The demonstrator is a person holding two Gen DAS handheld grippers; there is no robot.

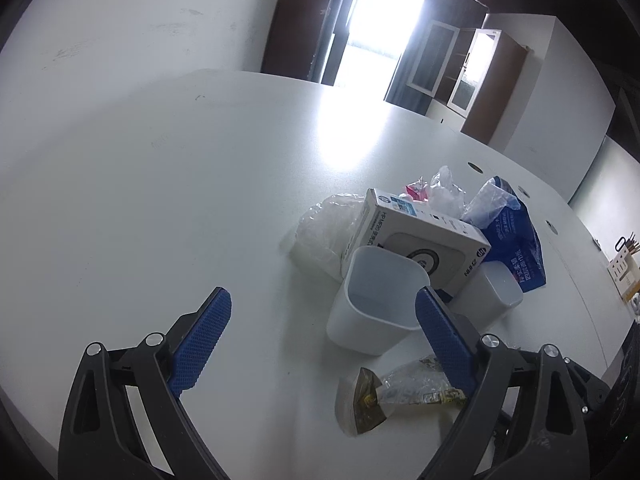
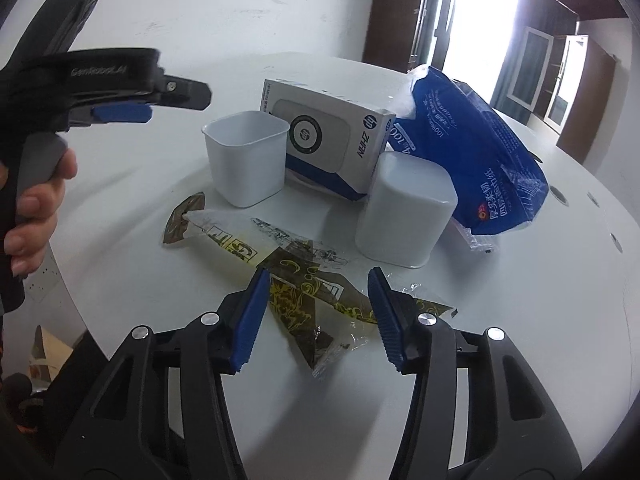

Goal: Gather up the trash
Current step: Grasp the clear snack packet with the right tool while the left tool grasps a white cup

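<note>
Right gripper (image 2: 316, 312) low at six o'clock, fingers spread astride crinkled snack wrapper (image 2: 288, 276). Left gripper (image 1: 324, 320) hovering, fingers spread wide, upright white cup (image 1: 376, 300) at one o'clock.

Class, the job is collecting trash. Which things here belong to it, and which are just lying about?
Job: wrapper, open bin, clear bags, right gripper open over the wrapper.
Probably lying about: HP box, blue pack, upturned bin.
</note>
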